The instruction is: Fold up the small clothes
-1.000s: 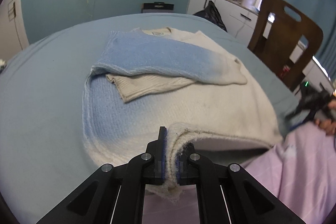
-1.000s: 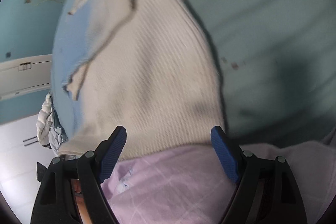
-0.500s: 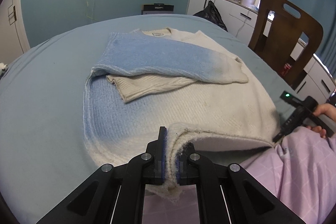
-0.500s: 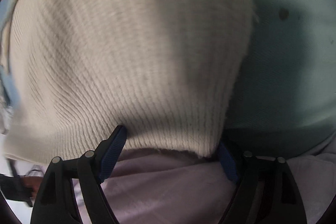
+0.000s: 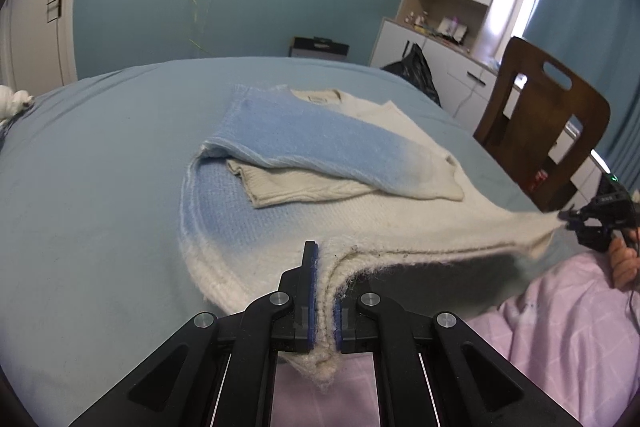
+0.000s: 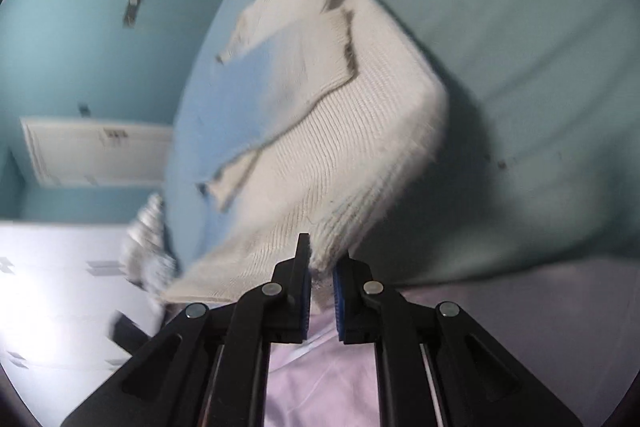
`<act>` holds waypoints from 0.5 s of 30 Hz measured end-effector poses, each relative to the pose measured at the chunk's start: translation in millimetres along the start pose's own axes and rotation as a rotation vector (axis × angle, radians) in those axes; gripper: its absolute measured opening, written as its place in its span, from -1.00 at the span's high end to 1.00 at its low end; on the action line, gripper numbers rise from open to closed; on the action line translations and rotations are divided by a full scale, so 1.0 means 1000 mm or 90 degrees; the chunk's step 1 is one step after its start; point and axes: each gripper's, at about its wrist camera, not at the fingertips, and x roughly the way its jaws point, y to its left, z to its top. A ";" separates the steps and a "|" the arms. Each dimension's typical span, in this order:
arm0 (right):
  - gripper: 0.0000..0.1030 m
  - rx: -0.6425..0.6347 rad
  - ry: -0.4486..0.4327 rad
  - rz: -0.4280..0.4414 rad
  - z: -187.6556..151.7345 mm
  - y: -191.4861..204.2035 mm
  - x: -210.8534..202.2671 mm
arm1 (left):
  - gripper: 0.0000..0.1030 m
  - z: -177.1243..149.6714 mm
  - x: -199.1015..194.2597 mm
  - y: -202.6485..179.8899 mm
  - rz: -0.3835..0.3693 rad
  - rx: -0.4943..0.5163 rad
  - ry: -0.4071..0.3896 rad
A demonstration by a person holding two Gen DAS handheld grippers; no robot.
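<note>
A cream and light-blue knit sweater (image 5: 320, 187) lies on the blue bed (image 5: 100, 167), both sleeves folded across its front. My left gripper (image 5: 325, 291) is shut on the sweater's bottom hem at its near left corner. My right gripper (image 6: 320, 267) is shut on the other hem corner and holds it lifted off the bed; it also shows in the left wrist view (image 5: 568, 223), far right, with the hem stretched taut to it. The sweater (image 6: 340, 131) fills the middle of the right wrist view, slightly blurred.
A wooden chair (image 5: 544, 123) stands to the right of the bed. White cabinets (image 5: 440, 39) and a black bag (image 5: 416, 71) are behind it. Pink clothing (image 5: 560, 327) of the person is at the near edge. A white bundle (image 5: 12, 103) lies at far left.
My right gripper has closed on the sweater's hem corner and raised it, pulling the hem taut. My left gripper kept its hold and rose slightly.
</note>
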 end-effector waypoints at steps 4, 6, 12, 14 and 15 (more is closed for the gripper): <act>0.91 -0.013 -0.098 0.097 -0.014 0.013 -0.042 | 0.91 -0.002 -0.021 -0.004 0.002 0.002 -0.033; 0.91 -0.023 -0.122 0.107 -0.023 0.021 -0.052 | 0.91 -0.004 -0.028 -0.004 0.001 -0.005 -0.040; 0.92 -0.058 -0.231 0.150 -0.056 0.056 -0.065 | 0.93 -0.007 -0.053 -0.010 -0.002 -0.012 -0.046; 0.92 -0.063 -0.256 0.175 -0.065 0.066 -0.066 | 0.93 -0.006 -0.069 -0.014 -0.005 -0.017 -0.053; 0.92 -0.069 -0.265 0.182 -0.069 0.067 -0.072 | 0.93 -0.006 -0.079 -0.016 -0.008 -0.016 -0.058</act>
